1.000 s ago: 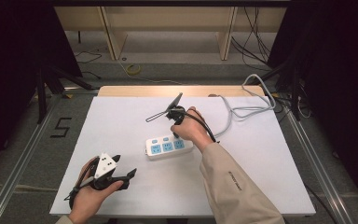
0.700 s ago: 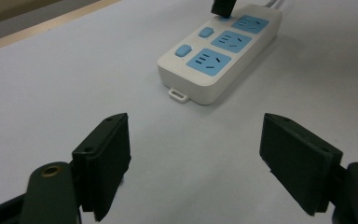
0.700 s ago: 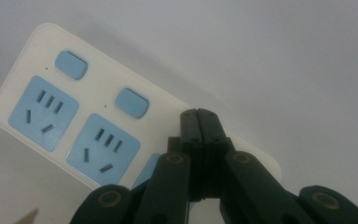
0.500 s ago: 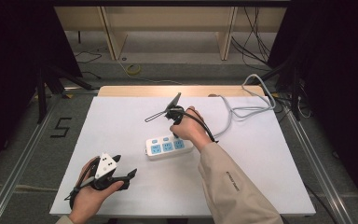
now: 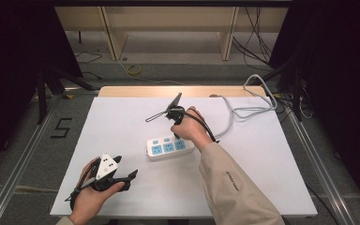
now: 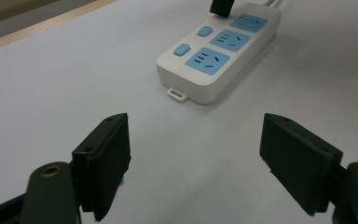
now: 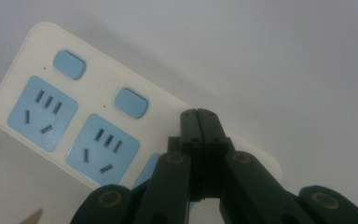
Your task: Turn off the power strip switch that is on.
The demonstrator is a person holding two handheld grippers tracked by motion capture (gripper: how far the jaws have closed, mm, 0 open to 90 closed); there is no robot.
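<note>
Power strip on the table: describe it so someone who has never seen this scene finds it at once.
On the white table, look near the middle, just under the right gripper. The power strip is a cream block with three blue sockets and blue switches, its grey cable trailing to the table's far right corner.

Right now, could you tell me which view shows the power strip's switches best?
The left gripper view: the power strip lies unobstructed ahead, with two switches clear. The right gripper view has two larger, but its shut jaws cover the third. The high view shows them tiny.
</note>
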